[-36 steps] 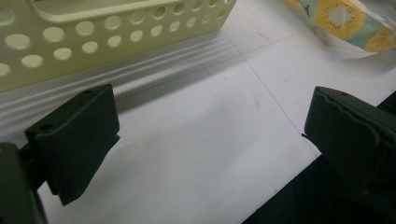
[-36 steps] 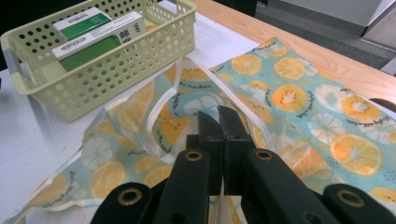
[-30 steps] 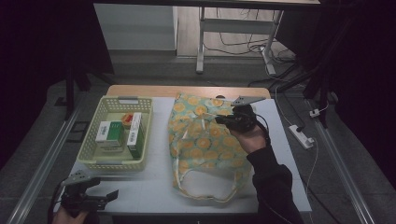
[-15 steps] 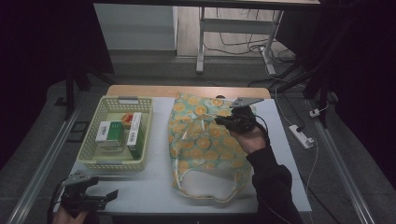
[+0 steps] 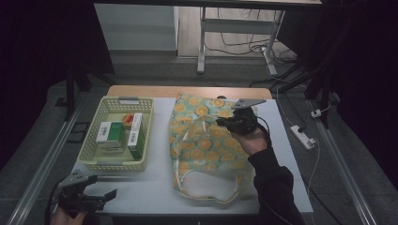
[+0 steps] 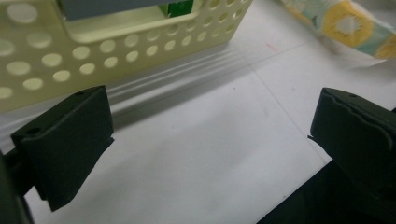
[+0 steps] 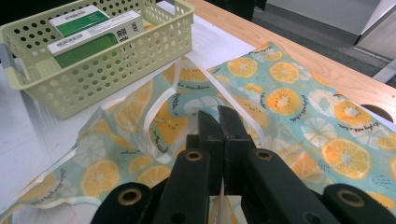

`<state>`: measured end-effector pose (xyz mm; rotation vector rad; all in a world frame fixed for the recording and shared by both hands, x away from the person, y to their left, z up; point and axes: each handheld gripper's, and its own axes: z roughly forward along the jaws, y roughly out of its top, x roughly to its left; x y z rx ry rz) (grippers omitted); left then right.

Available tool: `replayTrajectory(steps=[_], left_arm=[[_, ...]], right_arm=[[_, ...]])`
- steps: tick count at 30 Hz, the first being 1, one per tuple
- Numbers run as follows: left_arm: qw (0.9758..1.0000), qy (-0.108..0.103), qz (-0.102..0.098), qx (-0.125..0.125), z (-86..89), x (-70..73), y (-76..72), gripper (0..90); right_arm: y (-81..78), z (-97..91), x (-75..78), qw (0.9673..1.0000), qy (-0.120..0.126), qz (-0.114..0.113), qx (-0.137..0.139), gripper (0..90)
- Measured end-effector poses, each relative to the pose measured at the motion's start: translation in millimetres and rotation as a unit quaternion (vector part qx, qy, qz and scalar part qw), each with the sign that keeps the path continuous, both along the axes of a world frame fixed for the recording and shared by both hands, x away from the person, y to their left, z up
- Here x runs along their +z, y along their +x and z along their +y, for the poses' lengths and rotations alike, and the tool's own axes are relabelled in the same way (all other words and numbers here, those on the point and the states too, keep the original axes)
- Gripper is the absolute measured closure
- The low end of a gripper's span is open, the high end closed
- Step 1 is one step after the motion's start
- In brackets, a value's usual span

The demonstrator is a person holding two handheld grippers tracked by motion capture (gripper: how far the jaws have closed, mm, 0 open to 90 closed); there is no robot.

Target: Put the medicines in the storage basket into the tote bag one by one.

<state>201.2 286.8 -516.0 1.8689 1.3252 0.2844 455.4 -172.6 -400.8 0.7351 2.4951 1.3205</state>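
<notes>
We see a soft printed cloth bag [image 5: 206, 140] with a matt weave, beside a perforated pale plastic basket [image 5: 91, 145] holding glossy cardboard boxes [image 5: 109, 133]. Under the bag lies a smooth matt white table top [image 5: 141, 187], edged beyond it by bare wood [image 5: 150, 91].

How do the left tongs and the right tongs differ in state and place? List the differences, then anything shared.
The left tongs stand open and hold nothing; the right tongs are shut on the bag's white handle strap. The left hovers at the table's near edge; the right sits over the fruit-print bag. Both have black jaws.
</notes>
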Motion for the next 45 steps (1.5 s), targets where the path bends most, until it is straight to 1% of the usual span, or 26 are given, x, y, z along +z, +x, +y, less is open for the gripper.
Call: replayTrajectory(steps=[4, 10, 14, 18, 23, 26, 27, 32, 35, 37, 39, 40, 41, 43, 45], left_arm=[[0.9999, -0.011, -0.006, -0.007, 1.2, 1.5, 1.1, 0.0], [0.9996, -0.018, -0.017, -0.014, 2.1, 4.5, 2.3, 0.0], [0.9990, -0.027, -0.032, -0.014, 2.3, 7.0, 2.7, 0.0], [0.9990, -0.021, -0.039, -0.011, 2.1, 11.6, 3.4, 0.0], [0.9991, -0.017, -0.038, -0.006, 3.7, 19.3, 4.8, 0.0], [0.9984, -0.008, -0.056, 0.001, 4.4, 24.4, 6.5, 0.0], [0.9982, -0.008, -0.060, 0.004, 4.3, 25.9, 7.2, 0.0], [0.9973, -0.003, -0.072, 0.013, 5.3, 33.7, 13.2, 0.0], [0.9967, -0.001, -0.077, 0.027, 7.2, 39.3, 19.0, 0.0], [0.9970, -0.002, -0.071, 0.031, 8.2, 42.8, 24.3, 0.0], [0.9972, 0.009, -0.066, 0.034, 7.9, 45.1, 30.1, 0.0], [0.9972, 0.009, -0.066, 0.034, 7.9, 45.1, 30.1, 0.0], [0.9967, 0.026, -0.065, 0.041, 7.0, 46.3, 36.6, 0.0], [0.9965, 0.033, -0.061, 0.046, 7.6, 46.6, 43.9, 0.0], [0.9965, 0.036, -0.055, 0.052, 8.7, 46.8, 50.8, 0.0]], right_arm=[[0.2, -0.1, -0.9, 1.0000, -0.001, 0.001, 0.000, 89.6], [-0.1, 0.4, -1.2, 1.0000, -0.002, 0.001, 0.002, 89.6], [-0.7, 0.7, -1.5, 1.0000, -0.006, 0.000, 0.007, 89.5], [-0.7, 1.4, -2.5, 0.9999, -0.009, 0.000, 0.007, 89.5], [-0.6, 3.1, -4.4, 0.9999, -0.012, 0.002, 0.009, 89.5], [-0.7, 3.9, -5.4, 0.9998, -0.014, 0.003, 0.010, 89.5], [-0.7, 3.9, -5.4, 0.9998, -0.014, 0.003, 0.010, 89.5], [-0.2, 1.8, -4.3, 0.9999, -0.010, 0.004, 0.008, 89.5], [0.0, 0.7, -3.5, 0.9999, -0.008, 0.003, 0.007, 89.5], [0.0, 0.3, -3.2, 0.9999, -0.007, 0.002, 0.007, 89.5], [0.0, 0.0, -2.8, 1.0000, -0.007, 0.001, 0.007, 89.5], [0.0, -0.2, -2.6, 1.0000, -0.007, 0.001, 0.007, 89.5], [0.0, -0.4, -2.4, 1.0000, -0.006, 0.001, 0.007, 89.5], [0.1, -0.9, -2.0, 1.0000, -0.005, 0.000, 0.006, 89.5], [0.1, -1.0, -1.9, 1.0000, -0.005, 0.000, 0.007, 89.5]])
